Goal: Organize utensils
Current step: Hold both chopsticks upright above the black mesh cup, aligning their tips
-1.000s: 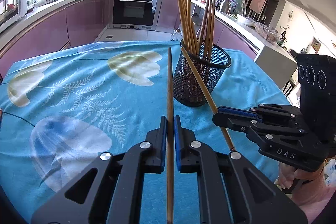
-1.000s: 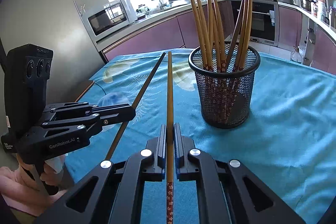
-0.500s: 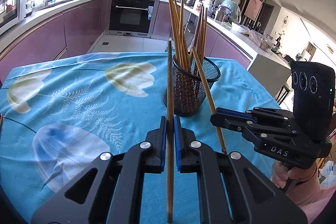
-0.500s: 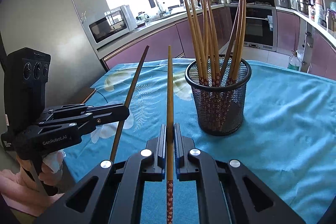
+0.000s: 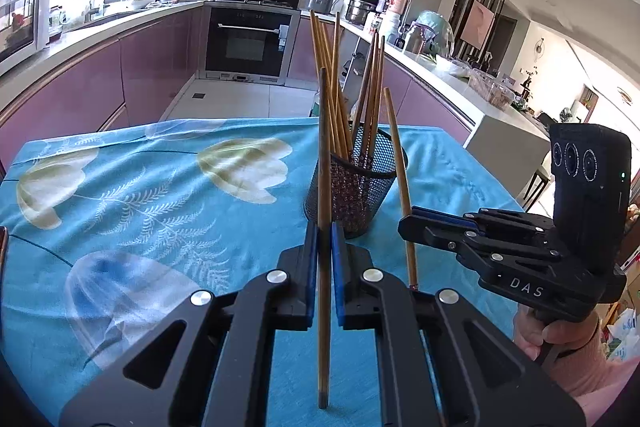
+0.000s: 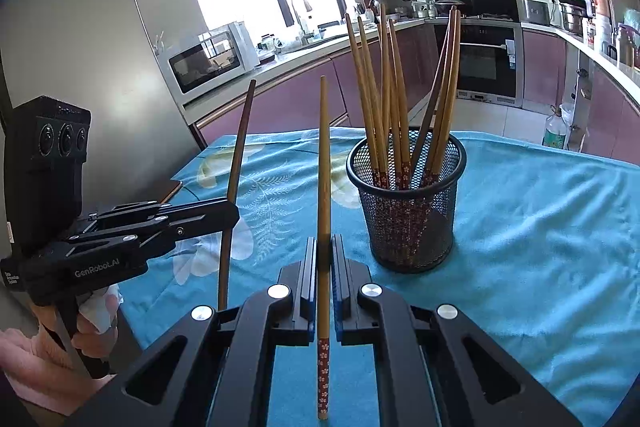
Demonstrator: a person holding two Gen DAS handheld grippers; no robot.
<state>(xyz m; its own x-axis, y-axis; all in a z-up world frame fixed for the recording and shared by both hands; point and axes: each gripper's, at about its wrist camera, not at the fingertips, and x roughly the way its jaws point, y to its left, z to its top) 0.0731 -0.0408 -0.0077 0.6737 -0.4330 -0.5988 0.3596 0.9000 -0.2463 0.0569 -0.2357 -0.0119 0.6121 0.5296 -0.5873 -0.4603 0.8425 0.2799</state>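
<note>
Two raised chopsticks [image 5: 324, 187] [image 6: 323, 187] near the chopstick-filled mesh holder [image 6: 408, 211].

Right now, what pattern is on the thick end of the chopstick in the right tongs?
Small pale flowers on dark red, clearest in the right wrist view.

Blue floral tablecloth [image 5: 160, 195] — behind it oven [image 5: 248, 43], microwave [image 6: 208, 61], purple cabinets [image 5: 80, 87].

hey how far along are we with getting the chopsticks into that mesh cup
Mostly done, by the look of it: a bunch of chopsticks already stands in the mesh cup. In hand: the left gripper is shut on one chopstick, the right gripper on another chopstick, both held near the cup. Left: dropping those two in. No others show on the tablecloth.
</note>
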